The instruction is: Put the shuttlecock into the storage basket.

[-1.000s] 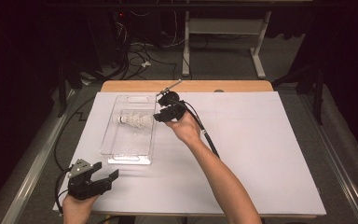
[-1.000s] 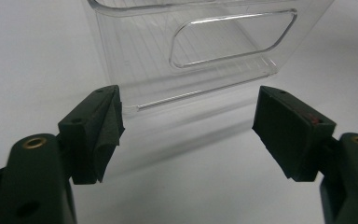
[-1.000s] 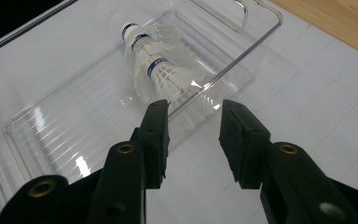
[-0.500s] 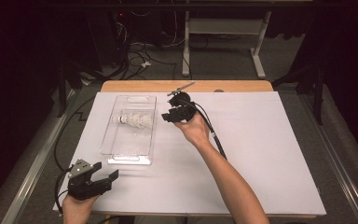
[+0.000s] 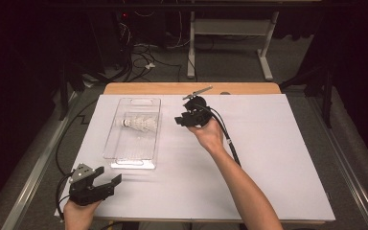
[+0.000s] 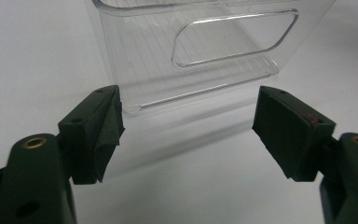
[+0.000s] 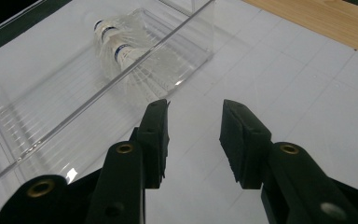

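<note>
A clear, ribbed plastic tray point(image 5: 133, 153) with cut-out handles at both ends lies lengthwise on the white sheet point(image 5: 278, 158) that covers the wooden table point(image 5: 163, 89). Inside it, toward the far end, lies a white feathered shuttlecock point(image 5: 139, 125) on its side, its cork pointing to the left edge of the tray; through the tray wall in the right gripper view it looks like more than one shuttlecock nested together, but I cannot tell for sure.

The right gripper point(image 5: 181, 120) hangs just to the right of the tray's far half, apart from it, jaws pointing toward the tray. Its jaws stand partly open with nothing between them but the white sheet below.

The left gripper point(image 5: 111, 184) sits near the front left corner of the sheet, close to the tray's near end without touching it. Its jaws are spread wide and empty, facing the near handle point(image 6: 235, 38) of the tray.
</note>
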The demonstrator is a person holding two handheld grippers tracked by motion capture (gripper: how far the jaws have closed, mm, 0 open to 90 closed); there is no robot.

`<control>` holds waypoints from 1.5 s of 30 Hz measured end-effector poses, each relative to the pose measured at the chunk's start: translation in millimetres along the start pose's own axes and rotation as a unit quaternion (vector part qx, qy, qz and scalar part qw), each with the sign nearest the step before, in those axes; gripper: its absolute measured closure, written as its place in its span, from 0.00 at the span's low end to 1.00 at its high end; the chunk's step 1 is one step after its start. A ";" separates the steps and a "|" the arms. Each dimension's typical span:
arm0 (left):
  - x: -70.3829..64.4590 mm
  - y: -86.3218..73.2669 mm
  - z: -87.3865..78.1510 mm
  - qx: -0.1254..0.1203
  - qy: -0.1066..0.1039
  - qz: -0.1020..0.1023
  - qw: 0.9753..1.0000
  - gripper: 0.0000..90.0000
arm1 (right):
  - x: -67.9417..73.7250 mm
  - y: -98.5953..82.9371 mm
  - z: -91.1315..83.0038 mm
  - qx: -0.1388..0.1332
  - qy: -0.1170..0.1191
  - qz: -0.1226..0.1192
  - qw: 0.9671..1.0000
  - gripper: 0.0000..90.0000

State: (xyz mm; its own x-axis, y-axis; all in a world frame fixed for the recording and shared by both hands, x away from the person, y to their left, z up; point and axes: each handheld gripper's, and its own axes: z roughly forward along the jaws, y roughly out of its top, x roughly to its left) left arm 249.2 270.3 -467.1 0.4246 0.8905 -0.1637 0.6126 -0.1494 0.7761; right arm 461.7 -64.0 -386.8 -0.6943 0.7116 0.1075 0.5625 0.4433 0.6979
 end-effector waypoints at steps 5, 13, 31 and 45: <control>-0.6 -0.1 0.1 -0.001 0.000 0.000 1.000 0.28 | -4.3 -4.0 -4.4 -0.004 -0.002 0.003 1.000 0.69; -1.1 -0.1 0.5 -0.002 0.001 0.001 1.000 0.28 | -8.9 -10.0 -9.9 -0.006 -0.003 0.007 1.000 0.69; -1.4 0.0 0.6 -0.003 0.001 0.001 1.000 0.28 | -20.2 -21.9 -18.5 -0.015 -0.006 0.018 1.000 0.69; -1.3 0.1 0.8 -0.002 0.000 0.001 1.000 0.28 | -25.1 -28.4 -25.5 -0.017 -0.005 0.022 1.000 0.68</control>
State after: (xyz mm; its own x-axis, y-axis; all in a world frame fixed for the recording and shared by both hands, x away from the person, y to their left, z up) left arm 249.2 268.7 -467.3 0.4258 0.8903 -0.1614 0.6084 -0.1497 0.7794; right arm 451.7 -108.4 -391.3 -0.6648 0.7354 0.1313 0.5768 0.3936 0.7158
